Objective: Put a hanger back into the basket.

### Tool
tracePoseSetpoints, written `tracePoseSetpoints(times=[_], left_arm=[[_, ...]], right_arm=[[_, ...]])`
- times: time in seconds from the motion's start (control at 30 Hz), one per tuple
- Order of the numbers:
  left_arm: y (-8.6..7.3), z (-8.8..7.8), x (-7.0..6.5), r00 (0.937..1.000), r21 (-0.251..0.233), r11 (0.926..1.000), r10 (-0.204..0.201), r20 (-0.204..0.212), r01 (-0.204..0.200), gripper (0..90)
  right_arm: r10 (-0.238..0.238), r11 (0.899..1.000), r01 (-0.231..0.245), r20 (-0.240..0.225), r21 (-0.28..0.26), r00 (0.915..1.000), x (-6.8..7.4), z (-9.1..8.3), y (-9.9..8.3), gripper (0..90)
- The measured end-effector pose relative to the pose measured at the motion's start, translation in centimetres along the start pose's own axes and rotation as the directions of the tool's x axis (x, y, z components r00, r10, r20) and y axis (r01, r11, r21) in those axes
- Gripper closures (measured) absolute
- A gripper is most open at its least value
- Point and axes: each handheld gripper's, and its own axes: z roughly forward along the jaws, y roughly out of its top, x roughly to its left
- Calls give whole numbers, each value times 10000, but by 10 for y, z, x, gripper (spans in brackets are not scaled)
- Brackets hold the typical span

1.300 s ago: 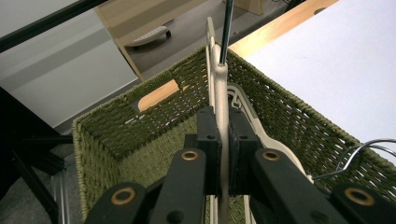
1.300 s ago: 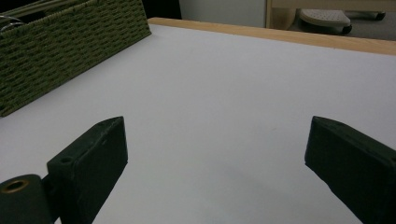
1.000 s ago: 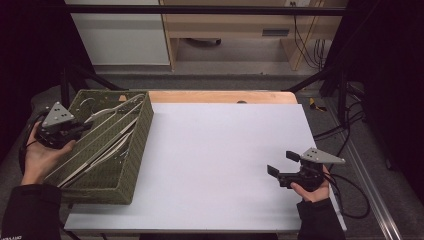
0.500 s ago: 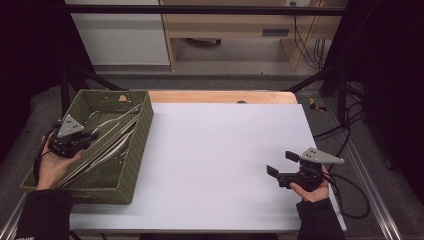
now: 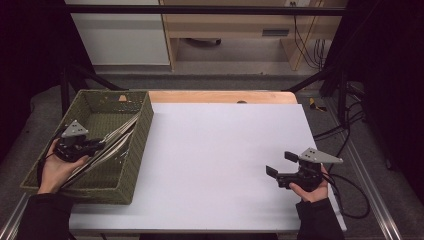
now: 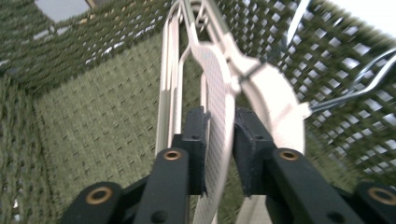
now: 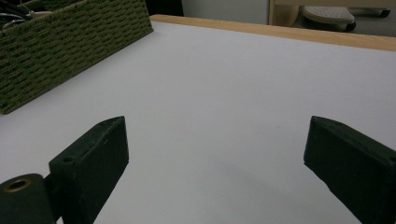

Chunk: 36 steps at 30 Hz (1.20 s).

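A green woven basket (image 5: 142, 137) stands at the table's left and holds several long pale kitchen utensils (image 5: 119, 134). My left gripper (image 5: 98, 145) is down inside it, over the utensils. In the left gripper view its jaws (image 6: 219, 126) stand on either side of a flat perforated utensil blade (image 6: 217, 79). They have just been opening, and the pads sit close to the blade without pressing it. My right gripper (image 5: 281, 163) rests on the white table top (image 5: 215, 150) at the right. It is wide open with nothing between its jaws (image 7: 217, 140).
The basket's woven walls (image 6: 93, 116) close in around the left gripper, and a wire utensil (image 6: 369, 84) lies at the right of that view. The basket's corner (image 7: 70, 46) stands far off from the right gripper. A wooden strip (image 5: 220, 96) edges the table's far side.
The left hand has sunk from the basket's left rim down into the basket, among the utensils. The right hand and gripper have stayed where they were.
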Motion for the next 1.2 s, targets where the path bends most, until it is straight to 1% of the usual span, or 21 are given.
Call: tracePoseSetpoints(times=[0.07, 0.1, 0.17, 0.23, 0.27, 0.33, 0.4, 0.57, 0.6, 0.63, 0.7, 0.73, 0.77, 0.8, 0.83, 0.87, 0.93, 0.97, 1.0, 1.03, 1.2], left_arm=[[3, -5, -3, 9999, -252, 9997, 22, 139, -18, 704], [5, -8, -5, 10000, -385, 9992, 81, 4, -81, 705], [8, -13, -7, 9999, -530, 9985, 107, -68, -111, 680], [11, -19, -8, 9998, -841, 9965, -58, -206, 40, 658], [12, -22, -9, 9997, -1112, 9937, -161, -203, 138, 641], [15, -28, -13, 9987, -1758, 9834, -486, -178, 447, 581], [18, -34, -18, 9982, -2303, 9715, -590, -79, 556, 531], [26, -44, -37, 9946, -3530, 9299, -981, 328, 1034, 389], [27, -45, -42, 9944, -3679, 9239, -964, 432, 1055, 364], [28, -46, -47, 9939, -3793, 9188, -962, 546, 1098, 341], [30, -46, -57, 9941, -3945, 9129, -868, 643, 1052, 301], [31, -45, -62, 9945, -3975, 9122, -779, 702, 995, 278], [32, -44, -67, 9932, -4084, 9063, -823, 828, 1092, 248], [33, -42, -71, 9930, -4050, 9083, -733, 924, 1047, 219], [34, -41, -76, 9923, -4062, 9077, -683, 1037, 1050, 193], [35, -38, -84, 9906, -4165, 9028, -610, 1224, 1070, 179], [35, -37, -88, 9900, -4210, 9008, -562, 1293, 1061, 162], [36, -34, -95, 9896, -4253, 8993, -477, 1360, 1018, 133], [36, -32, -99, 9889, -4243, 8994, -487, 1405, 1046, 118], [36, -31, -102, 9887, -4229, 9005, -441, 1433, 1015, 108], [37, -22, -121, 9866, -4135, 9058, -269, 1611, 922, 76]], right_arm=[[7, 10000, -7, -5, 5, 10000, 0, 0, 0, 70], [7, 10000, -7, -4, 6, 10000, 0, 0, 0, 70], [-6, 10000, 6, -21, 1, 10000, 0, -1, 0, 71], [-8, 10000, 8, -17, -24, 10000, 0, -1, 0, 71], [-3, 10000, 3, 2, -31, 10000, 0, -1, 0, 71], [10, 10000, -10, 1, -43, 10000, 0, -1, 1, 71], [-37, 10000, 37, -25, -29, 10000, -1, -1, 0, 71], [50, 9999, -51, -83, -103, 10000, 0, -2, 1, 70], [-7, 9999, 6, -101, -100, 9999, 0, -2, 1, 69], [-26, 9999, 25, -109, -105, 9999, 0, -3, 1, 69], [55, 9998, -56, -53, -199, 10000, 0, -3, 2, 69], [23, 9998, -24, -79, -199, 10000, 0, -3, 2, 68], [-24, 9999, 22, -94, -170, 10000, 0, -4, 2, 68], [18, 9998, -20, -87, -213, 10000, 0, -4, 2, 68], [-4, 9997, 2, -94, -228, 10000, 0, -4, 2, 67], [-10, 9997, 8, -78, -230, 10000, 0, -5, 2, 67], [1, 9996, -3, -83, -285, 10000, 0, -5, 2, 66], [14, 9995, -17, -108, -302, 9999, 0, -6, 3, 65], [-69, 9995, 65, -128, -293, 9999, 0, -7, 3, 64], [14, 9994, -18, -113, -352, 9999, 0, -7, 3, 64], [-51, 9989, 45, -138, -474, 9999, -1, -11, 3, 60]])
